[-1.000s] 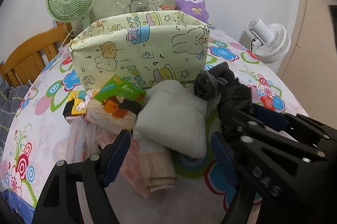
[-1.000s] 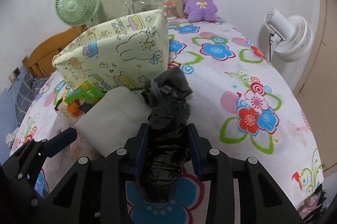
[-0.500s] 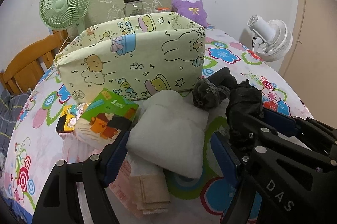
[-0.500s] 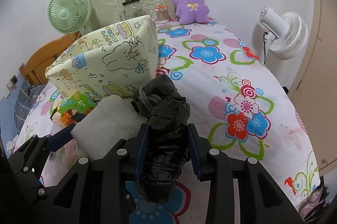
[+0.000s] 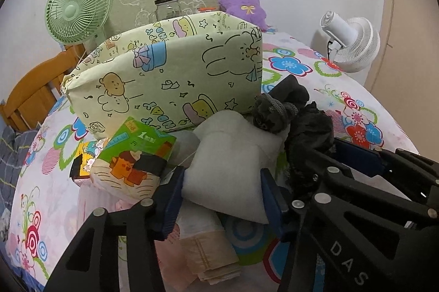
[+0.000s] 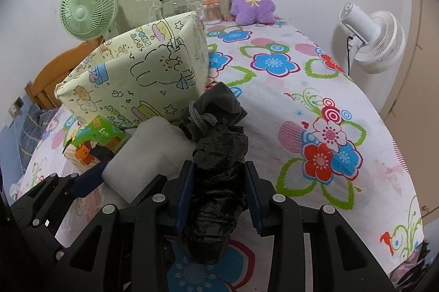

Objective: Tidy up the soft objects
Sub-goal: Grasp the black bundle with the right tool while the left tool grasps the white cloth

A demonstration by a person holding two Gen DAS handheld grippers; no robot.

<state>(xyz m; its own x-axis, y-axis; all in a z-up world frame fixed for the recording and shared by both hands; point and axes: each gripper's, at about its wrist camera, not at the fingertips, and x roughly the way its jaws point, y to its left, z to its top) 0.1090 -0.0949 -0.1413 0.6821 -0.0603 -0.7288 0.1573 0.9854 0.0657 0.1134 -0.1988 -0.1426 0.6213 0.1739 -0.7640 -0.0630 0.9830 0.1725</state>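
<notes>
Left gripper (image 5: 221, 198), jaws just closed in, both blue pads pressed against the sides of a white soft pack (image 5: 233, 168). Right gripper (image 6: 218, 196), clamped on a crumpled black plastic bag (image 6: 216, 182). Ahead of both grippers: a dark grey drawstring pouch (image 6: 216, 108), then an open cartoon-print fabric bin (image 5: 170, 78), all on the floral sheet (image 6: 315, 105). Left of the left gripper: a green-labelled packet (image 5: 134, 160).

- Left wrist view: close behind the left tongs (image 5: 222, 198), angled downward across the bed.
- Right wrist view: likewise behind the right tongs (image 6: 218, 190); both share the fabric bin (image 5: 170, 72) ahead.
</notes>
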